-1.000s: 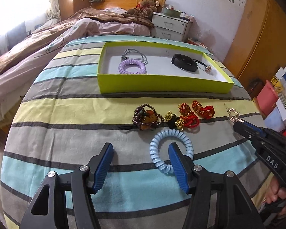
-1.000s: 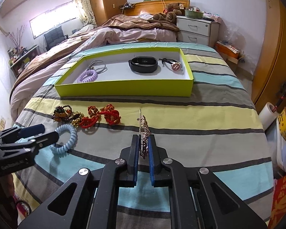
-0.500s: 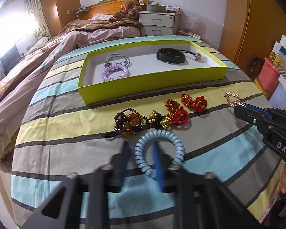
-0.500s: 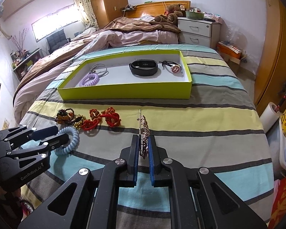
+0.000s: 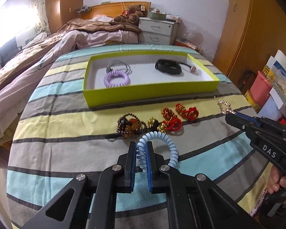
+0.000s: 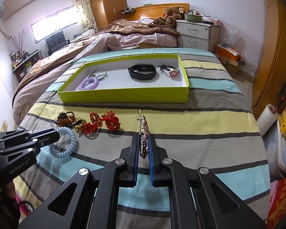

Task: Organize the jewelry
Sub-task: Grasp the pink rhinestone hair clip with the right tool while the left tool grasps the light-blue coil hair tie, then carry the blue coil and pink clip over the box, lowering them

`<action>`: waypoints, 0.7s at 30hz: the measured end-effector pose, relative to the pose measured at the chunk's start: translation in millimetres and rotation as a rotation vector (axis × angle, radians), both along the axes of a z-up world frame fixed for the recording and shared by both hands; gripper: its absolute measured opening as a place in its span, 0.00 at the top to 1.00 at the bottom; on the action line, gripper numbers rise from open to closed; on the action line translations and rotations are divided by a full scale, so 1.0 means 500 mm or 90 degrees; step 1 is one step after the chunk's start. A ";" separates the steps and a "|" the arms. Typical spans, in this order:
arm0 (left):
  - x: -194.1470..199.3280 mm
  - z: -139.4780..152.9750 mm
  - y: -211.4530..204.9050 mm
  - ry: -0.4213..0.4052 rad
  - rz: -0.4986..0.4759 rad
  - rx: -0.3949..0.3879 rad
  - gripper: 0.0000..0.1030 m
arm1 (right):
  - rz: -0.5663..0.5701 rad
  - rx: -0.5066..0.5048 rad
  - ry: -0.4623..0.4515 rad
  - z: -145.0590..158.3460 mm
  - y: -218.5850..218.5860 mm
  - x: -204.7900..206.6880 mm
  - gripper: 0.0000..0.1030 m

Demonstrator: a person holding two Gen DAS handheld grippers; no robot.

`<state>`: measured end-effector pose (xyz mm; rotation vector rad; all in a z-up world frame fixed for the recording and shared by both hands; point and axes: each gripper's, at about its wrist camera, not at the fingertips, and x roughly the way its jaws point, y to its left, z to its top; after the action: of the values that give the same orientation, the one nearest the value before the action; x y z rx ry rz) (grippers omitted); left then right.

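Nearest to whoever holds them, both tools are already loaded. The left gripper (image 5: 141, 159) has its jaws closed on one side of the pale blue coil hair tie (image 5: 158, 148); they have just been closing, and the coil's near-left arc is now pinched between the blue pads while the rest of the loop bulges free to the right and rests on the striped bedspread (image 5: 66, 126). The right gripper (image 6: 143, 148) has its jaws clamped on a sparkly gold hair clip (image 6: 144, 133), which stands on edge, its long axis running straight ahead along the fingers toward the box.

Just beyond the blue coil lies the row not yet sorted: a dark beaded bracelet (image 5: 128, 125), a small gold cluster (image 5: 153, 123) and two red knotted pieces (image 5: 171, 122) side by side, running left to right across the yellow stripe.

Farther on sits the yellow-green box (image 5: 148, 93), its long side across the bed, open top up. Inside, a purple coil tie (image 5: 116, 78) and a grey cord (image 5: 120, 65) lie at the left end, a black band (image 5: 168, 68) and a round charm tie (image 6: 171, 72) toward the right.

What matters next, I'd judge, is that the box lies straight ahead and beyond both tools, over the row of loose pieces. The left hand is nearer the left end, where the matching purple coil lies; the blue loop would have to be lifted over the near wall.
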<state>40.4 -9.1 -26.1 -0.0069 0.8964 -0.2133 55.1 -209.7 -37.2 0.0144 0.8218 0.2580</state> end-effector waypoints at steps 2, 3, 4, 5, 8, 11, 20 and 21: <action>0.001 0.008 0.003 -0.004 0.000 -0.005 0.91 | -0.002 -0.001 -0.003 0.005 0.000 -0.001 0.91; 0.001 0.014 0.006 -0.008 0.003 -0.007 0.91 | -0.003 -0.001 -0.005 0.009 0.000 0.000 0.91; 0.000 0.019 0.008 -0.012 0.002 -0.011 0.91 | -0.003 -0.001 -0.007 0.012 0.000 0.000 0.91; 0.001 0.023 0.008 -0.014 -0.001 -0.013 0.91 | -0.002 0.000 -0.011 0.017 0.000 0.000 0.91; 0.012 0.040 0.012 -0.019 0.001 -0.021 0.91 | -0.001 -0.004 -0.018 0.028 0.004 0.003 0.91; 0.026 0.060 0.016 -0.032 0.001 -0.025 0.91 | 0.000 -0.005 -0.025 0.041 0.004 0.013 0.91; 0.133 0.110 0.024 -0.046 -0.004 -0.048 0.91 | 0.018 -0.012 -0.033 0.067 0.011 0.085 0.91; 0.149 0.112 0.023 -0.044 0.000 -0.047 0.91 | 0.020 -0.014 -0.032 0.068 0.012 0.096 0.91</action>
<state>115.1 2.6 29.7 -0.0685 0.8190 -0.2450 103.1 -203.9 -3.1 -0.0256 0.7751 0.2785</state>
